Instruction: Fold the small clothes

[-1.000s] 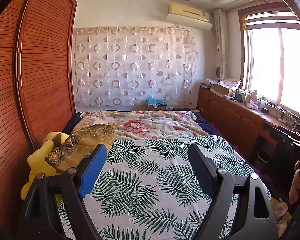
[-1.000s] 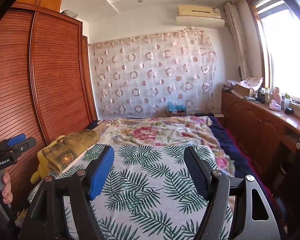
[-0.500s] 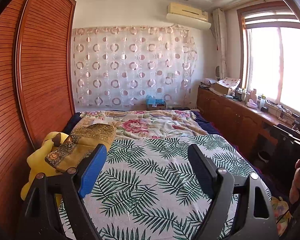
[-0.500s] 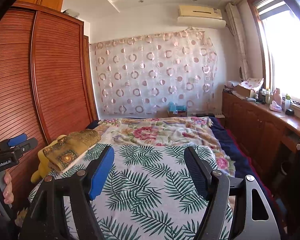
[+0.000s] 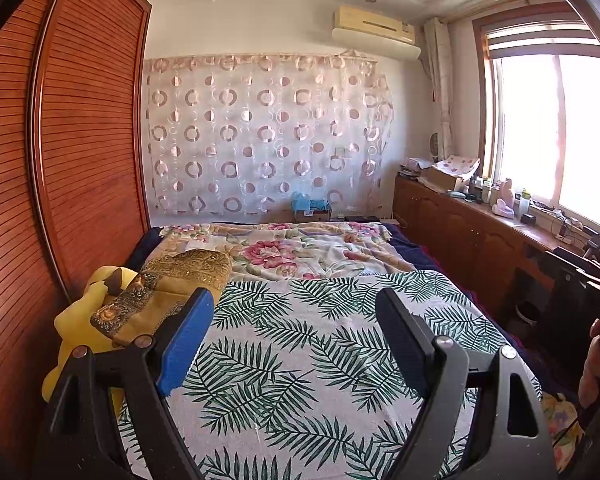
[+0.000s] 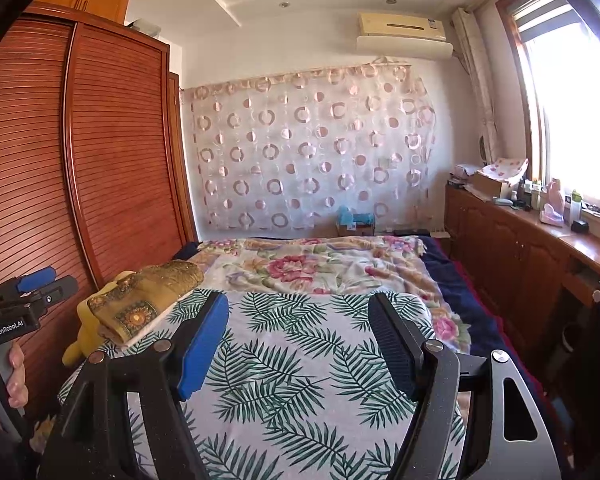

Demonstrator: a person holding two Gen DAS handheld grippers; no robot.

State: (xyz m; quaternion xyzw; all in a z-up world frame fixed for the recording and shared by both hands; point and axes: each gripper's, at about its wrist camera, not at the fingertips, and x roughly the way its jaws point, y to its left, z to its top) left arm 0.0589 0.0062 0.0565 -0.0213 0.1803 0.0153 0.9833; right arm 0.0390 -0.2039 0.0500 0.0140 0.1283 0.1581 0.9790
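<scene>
**Both grippers hold over the bed, nothing picked up**

Little differs from a second ago: the left view matches the earlier one, and the right view has only drifted a touch, with the wardrobe (image 6: 112, 152) and curtain (image 6: 312, 148) sitting almost where they did. Both sets of jaws stand at the same width as before.

The left gripper (image 5: 296, 320) points across the bed and slightly down, its jaws wide apart with only the palm-leaf sheet (image 5: 300, 360) showing between them. The right gripper (image 6: 300, 320) is posed the same way, jaws apart and empty above the same sheet. In the right view the left gripper also shows at the left edge, held by a hand (image 6: 14, 376) wrapped round its grip. In the left view, fingers of the other hand (image 5: 594, 364) show at the right edge.

The clothes (image 5: 168, 288), a folded gold-patterned bundle, lie at the left edge of the bed next to the wardrobe, resting on a yellow plush toy (image 5: 76, 320). Neither gripper touches them; the left gripper's blue pad is merely in front of them in its view. A floral blanket (image 5: 284, 252) covers the far half of the bed.
</scene>
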